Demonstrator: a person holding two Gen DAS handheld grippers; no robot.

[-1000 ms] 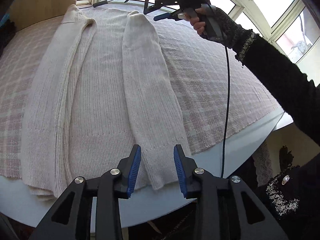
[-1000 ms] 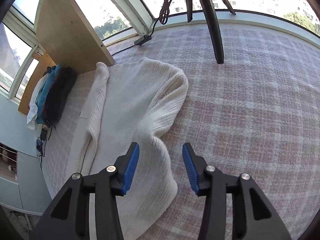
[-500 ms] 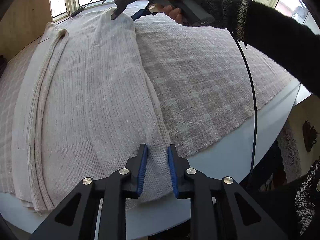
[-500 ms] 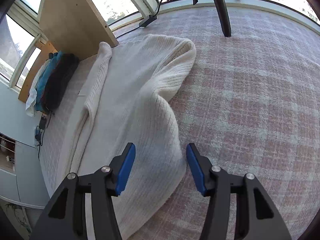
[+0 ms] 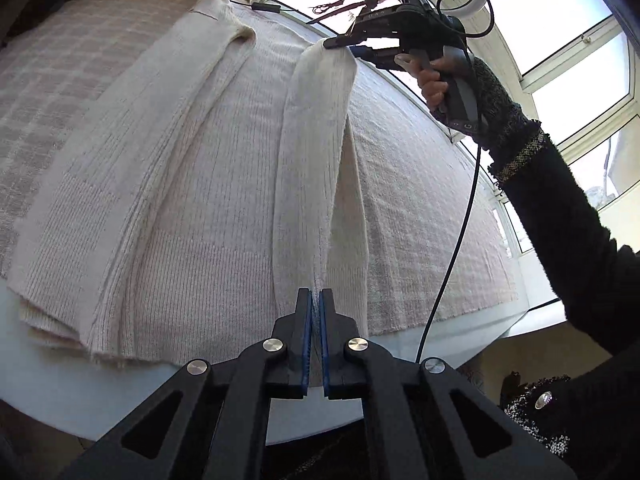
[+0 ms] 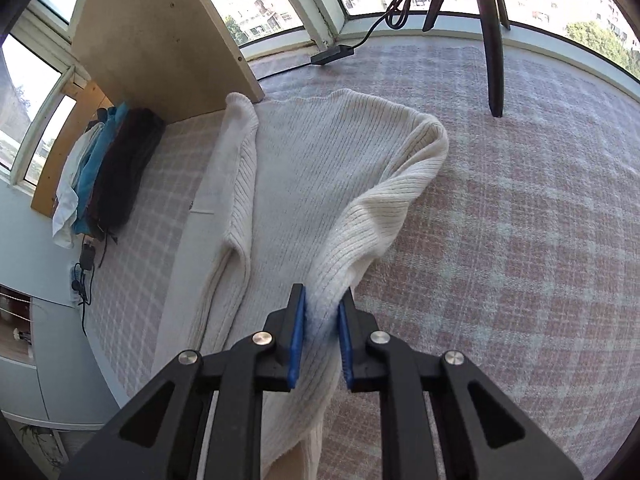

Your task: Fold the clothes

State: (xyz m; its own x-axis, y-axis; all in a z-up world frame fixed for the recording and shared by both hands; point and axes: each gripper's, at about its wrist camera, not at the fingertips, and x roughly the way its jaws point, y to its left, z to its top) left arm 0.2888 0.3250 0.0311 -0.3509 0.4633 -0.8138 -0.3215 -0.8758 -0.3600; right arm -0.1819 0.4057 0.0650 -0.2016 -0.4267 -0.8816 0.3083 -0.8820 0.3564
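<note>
On the checked cloth covering the table lies a cream ribbed sweater, spread lengthwise with its collar at the far end and its hem near the table's front edge. One sleeve is lifted off the body of the garment and stretched taut between the two grippers. At the near end, the left gripper has its blue-padded jaws clenched on the sleeve's cuff edge, with only a sliver of knit between the pads. At the far end, the right gripper pinches the sleeve up by the shoulder; its own camera shows a thick bunch of knit squeezed between its pads. A hand in a dark knitted sleeve grips that tool's handle, and a black cable hangs down from it. Beyond the sweater stand a wooden panel, a pile of folded clothes and windows.
</note>
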